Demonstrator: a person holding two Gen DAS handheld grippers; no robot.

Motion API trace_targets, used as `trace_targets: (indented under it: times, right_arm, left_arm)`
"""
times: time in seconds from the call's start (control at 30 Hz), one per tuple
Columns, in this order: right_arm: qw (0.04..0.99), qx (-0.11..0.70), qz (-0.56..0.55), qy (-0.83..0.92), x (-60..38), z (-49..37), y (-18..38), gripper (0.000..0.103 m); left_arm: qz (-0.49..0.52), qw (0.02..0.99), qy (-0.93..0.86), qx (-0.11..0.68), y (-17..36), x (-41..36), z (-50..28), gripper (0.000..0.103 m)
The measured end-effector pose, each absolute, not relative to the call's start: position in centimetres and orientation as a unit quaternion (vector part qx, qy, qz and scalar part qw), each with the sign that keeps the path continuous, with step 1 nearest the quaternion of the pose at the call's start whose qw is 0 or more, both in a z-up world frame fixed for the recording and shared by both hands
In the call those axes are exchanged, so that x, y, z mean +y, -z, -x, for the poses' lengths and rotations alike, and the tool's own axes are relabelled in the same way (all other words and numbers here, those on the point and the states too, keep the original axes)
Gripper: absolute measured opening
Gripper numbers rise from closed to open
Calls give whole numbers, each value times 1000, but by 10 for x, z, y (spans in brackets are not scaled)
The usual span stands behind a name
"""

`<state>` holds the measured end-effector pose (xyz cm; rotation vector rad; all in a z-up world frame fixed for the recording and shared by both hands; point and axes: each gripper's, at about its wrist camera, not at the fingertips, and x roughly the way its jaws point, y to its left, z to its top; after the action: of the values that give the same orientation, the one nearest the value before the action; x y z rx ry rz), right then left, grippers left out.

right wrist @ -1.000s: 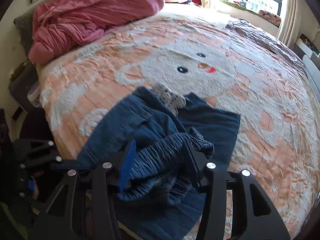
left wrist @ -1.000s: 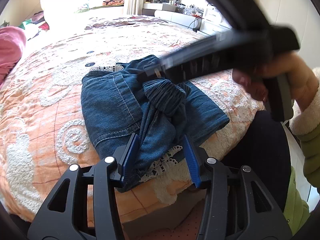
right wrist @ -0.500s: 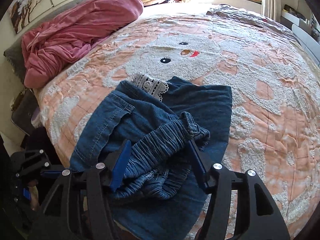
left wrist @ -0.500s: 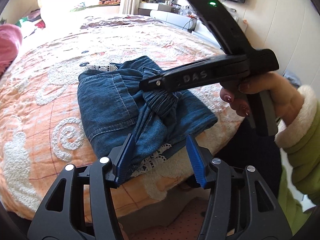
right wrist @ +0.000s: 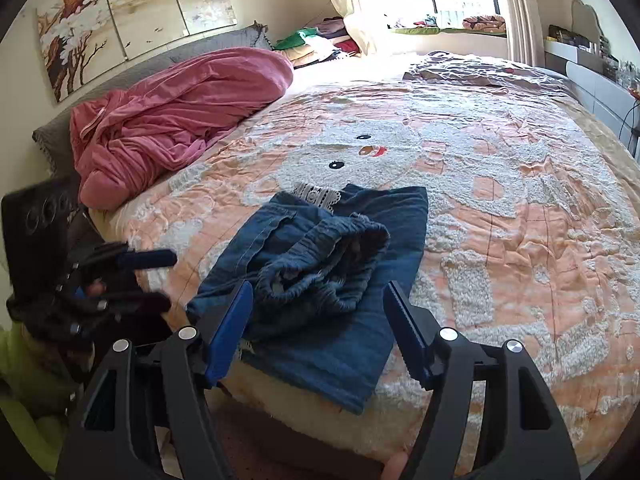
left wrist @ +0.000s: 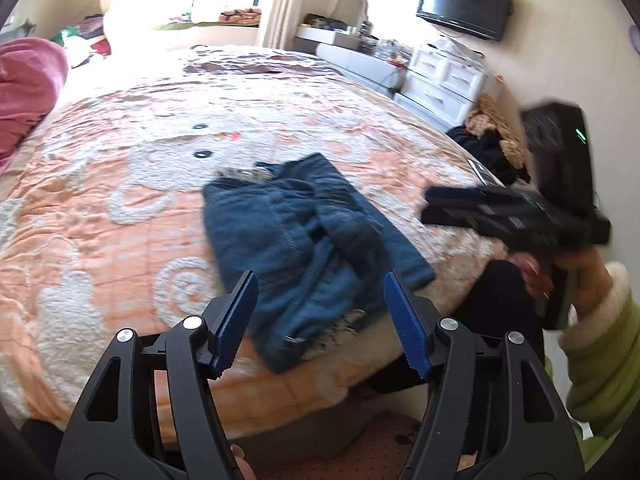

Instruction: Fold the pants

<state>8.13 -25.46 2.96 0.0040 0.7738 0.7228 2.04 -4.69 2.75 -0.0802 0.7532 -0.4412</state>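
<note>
Blue denim pants (left wrist: 304, 240) lie in a folded, rumpled bundle near the front edge of the bed, white lace trim showing at both ends. My left gripper (left wrist: 316, 300) hovers above and short of them, its jaws opening, nothing pressed between the blue pads. In the right wrist view the pants (right wrist: 320, 256) show a bunched elastic waistband on top. My right gripper (right wrist: 318, 304) is also clear of the cloth, jaws opening. The right gripper (left wrist: 430, 206) appears blurred at the right of the left wrist view, held by a hand (left wrist: 560, 276). The left gripper (right wrist: 160, 280) shows at the left of the right wrist view.
The orange and white bedspread (right wrist: 500, 200) covers the whole bed. A pink blanket (right wrist: 172, 120) is heaped at the headboard. A white dresser (left wrist: 448, 76), a wall television (left wrist: 464, 4) and clothes on the floor (left wrist: 492, 140) stand beyond the bed's right side.
Both grippers opened wider and let the pants go, then drew back from the bundle. The right gripper swung off to the right side of the bed. The pants stay folded.
</note>
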Motion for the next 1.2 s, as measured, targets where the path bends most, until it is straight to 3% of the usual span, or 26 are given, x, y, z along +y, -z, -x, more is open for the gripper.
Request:
trace_targets:
  times: [0.23,0.33,0.47,0.77,0.93,1.2]
  right_arm:
    - [848,355,45,-392,-220,-43,-22,66]
    - [846,348,81,-395,-198,-38,-19,65]
    - [851,349,72,-385,-185,-41,-14,50]
    - [836,316,117,-433,-147,-40,-7,49]
    - [814,385,145,-411,-142,-50,21,48]
    - [818,395,109,-404,-161,-42,32,47]
  left_arm:
    - [79,903,196,373,-35,-21,-63,57]
    - [98,896,204,382,-37,-17,-84,50]
    - [110,883,220,399,-33,-27,-108,50]
    - [97,858,227,451,6,-47,-144,49]
    - [107,855,223,455,15,-43,-147,49]
    - [95,863,221,444,14,-45,-143,49]
